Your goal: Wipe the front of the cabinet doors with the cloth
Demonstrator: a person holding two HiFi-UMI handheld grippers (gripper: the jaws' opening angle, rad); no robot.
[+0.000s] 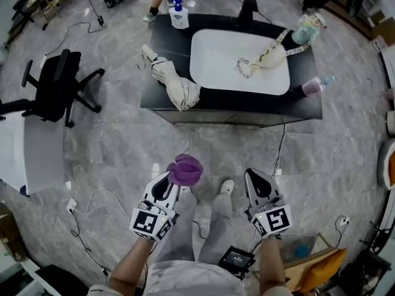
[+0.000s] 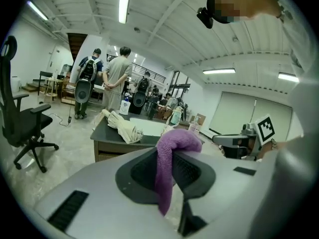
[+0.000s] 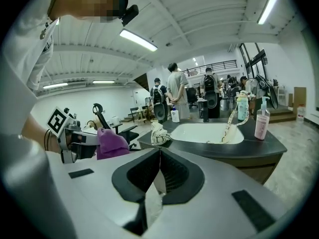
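While the person stands back from the cabinet [image 1: 228,116], bare grey marble floor [image 1: 123,147] lies between its front and both claws, crossed only by thin cables [image 1: 281,147]. The left claw [image 1: 174,177] [image 2: 167,169] is clamped on the purple cloth [image 1: 186,168] [image 2: 172,151]. The right claw [image 1: 251,174] [image 3: 158,156] is beside it, its jaws pressed together at the tip with nothing between them.

The cloth is a soft, fuzzy towel. One tail hangs straight down between the left claw's jaws, so its long axis runs along the pads. Its bunched upper end bulges past the tip, flopped over toward the right claw and pointing at the cabinet ahead.

Well beyond both claws, the cabinet carries a glossy black surface [image 1: 166,54] with a white rounded basin [image 1: 222,54]. A cream bundle of fabric [image 1: 176,82] lies on it ahead of the left claw and droops over the front edge. A white pump bottle [image 1: 179,14] stands at the far corner. Ahead of the right claw are a pink bottle [image 1: 316,86], a pale teal bottle [image 1: 307,28] and a cream strap [image 1: 265,57] trailing into the basin. Far out to the left claw's outer side stands a black office chair [image 1: 55,85].
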